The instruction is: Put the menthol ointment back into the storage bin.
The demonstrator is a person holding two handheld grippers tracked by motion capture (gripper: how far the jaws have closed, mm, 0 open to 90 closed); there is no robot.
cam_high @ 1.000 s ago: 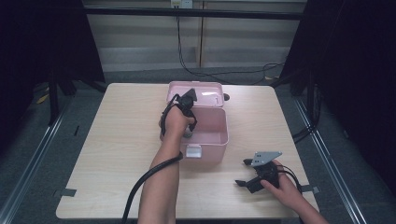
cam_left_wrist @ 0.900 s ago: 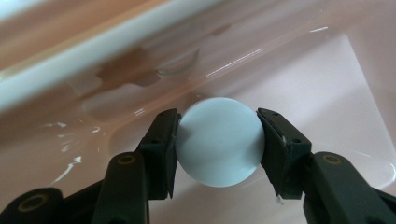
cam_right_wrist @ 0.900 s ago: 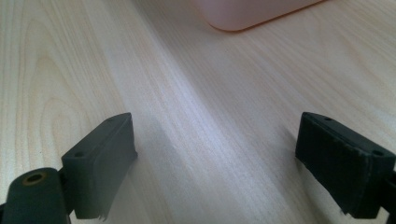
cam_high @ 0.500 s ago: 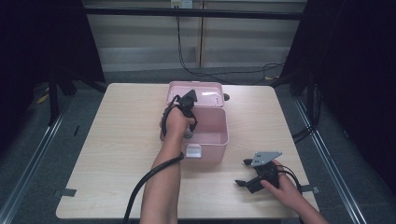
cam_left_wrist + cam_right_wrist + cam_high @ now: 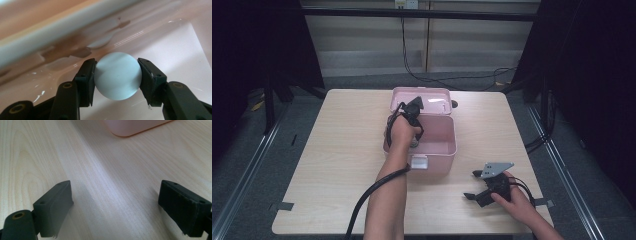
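Note:
A pale blue ball [image 5: 117, 72] is clamped between the black jaws of my left gripper [image 5: 116, 72], just above the glossy floor of the pink box [image 5: 175, 45]. In the high view the left gripper [image 5: 413, 131] reaches down into the open pink box [image 5: 447, 150] in the middle of the table, its raised lid [image 5: 432, 97] behind. My right gripper [image 5: 472, 187] rests low at the table's front right, jaws spread wide with bare wood between them. In the right gripper view the right gripper [image 5: 116, 207] faces a corner of the pink box [image 5: 132, 127].
The light wooden table [image 5: 337, 150] has free room on its left half and in front of the box. A white latch [image 5: 418, 161] sits on the box's front wall. Black cables trail from both grippers. Dark floor and metal rails surround the table.

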